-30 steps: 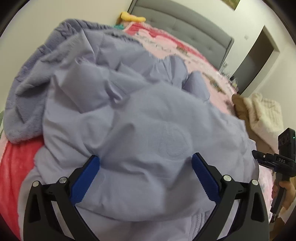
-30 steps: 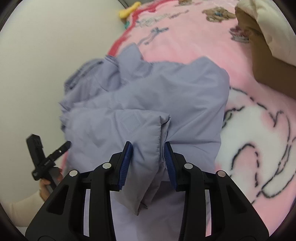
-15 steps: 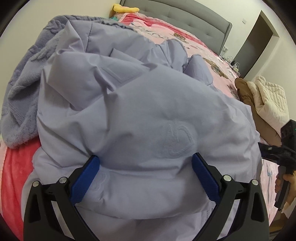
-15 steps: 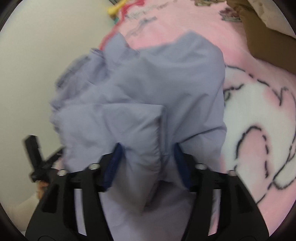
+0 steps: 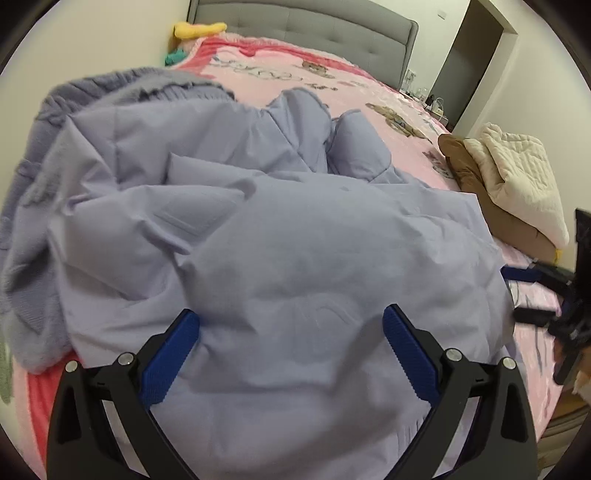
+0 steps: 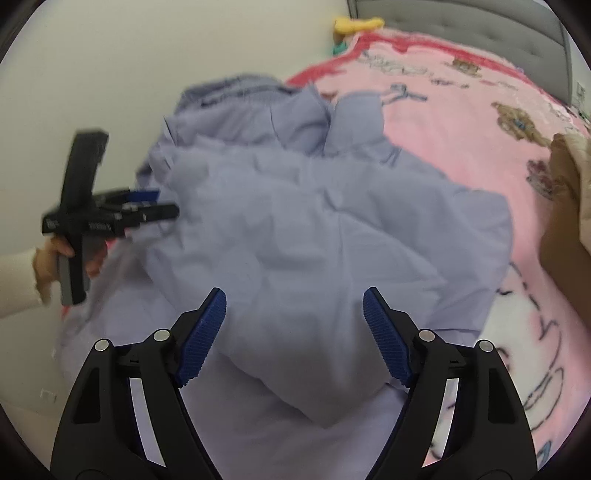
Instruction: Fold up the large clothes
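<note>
A large lavender padded jacket (image 5: 288, 236) lies crumpled on the pink bed; it also shows in the right wrist view (image 6: 314, 229). My left gripper (image 5: 291, 332) is open, its blue fingers spread wide over the near part of the jacket. My right gripper (image 6: 295, 314) is open too, its fingers wide apart just above the jacket, holding nothing. From the right wrist view the left gripper (image 6: 147, 206) sits at the jacket's left edge. From the left wrist view the right gripper (image 5: 524, 288) sits at the jacket's right edge.
A pink cartoon blanket (image 5: 332, 81) covers the bed. A grey-blue knitted garment (image 5: 33, 192) lies left of the jacket. A brown and cream folded bundle (image 5: 509, 192) sits at the right. A grey headboard (image 5: 295, 22) and a yellow toy (image 5: 199, 29) are at the back.
My right gripper was shut on a fold of the jacket; it has opened and let go. The jacket has dropped flatter onto the bed. The left gripper stayed open.
</note>
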A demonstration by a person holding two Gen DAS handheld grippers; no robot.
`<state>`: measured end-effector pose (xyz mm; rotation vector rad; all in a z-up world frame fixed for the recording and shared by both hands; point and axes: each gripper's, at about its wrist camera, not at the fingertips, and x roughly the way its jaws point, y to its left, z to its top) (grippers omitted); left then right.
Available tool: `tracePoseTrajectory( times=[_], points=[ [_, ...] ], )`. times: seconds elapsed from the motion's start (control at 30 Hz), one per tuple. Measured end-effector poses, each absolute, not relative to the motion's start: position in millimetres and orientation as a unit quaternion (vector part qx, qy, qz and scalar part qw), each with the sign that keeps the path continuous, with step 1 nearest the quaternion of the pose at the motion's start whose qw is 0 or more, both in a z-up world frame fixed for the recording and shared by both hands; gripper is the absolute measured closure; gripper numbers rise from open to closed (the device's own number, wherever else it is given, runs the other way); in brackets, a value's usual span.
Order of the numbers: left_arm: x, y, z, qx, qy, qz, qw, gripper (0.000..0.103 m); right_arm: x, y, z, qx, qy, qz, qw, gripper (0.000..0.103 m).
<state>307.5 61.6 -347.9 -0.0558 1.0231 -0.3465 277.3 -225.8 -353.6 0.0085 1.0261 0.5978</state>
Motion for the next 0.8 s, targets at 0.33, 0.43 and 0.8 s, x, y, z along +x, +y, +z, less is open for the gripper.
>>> tracePoseTrajectory(
  times=[0.33, 0.43, 0.8],
  points=[
    [320, 55, -367, -0.013, 0.510, -0.163, 0.844, 0.004, 286, -216, -384, 0.001, 0.510, 0.263, 0.819, 0.031],
    [311, 59, -354, 0.005, 0.495, -0.174, 0.852, 0.005, 283, -214, -375, 0.007, 0.504, 0.278, 0.818, 0.021],
    [298, 68, -305, 0.373, 0.390, -0.270, 0.797, 0.005, 273, -217, -363, -0.012, 0.495, 0.285, 0.821, 0.018]
  ],
)
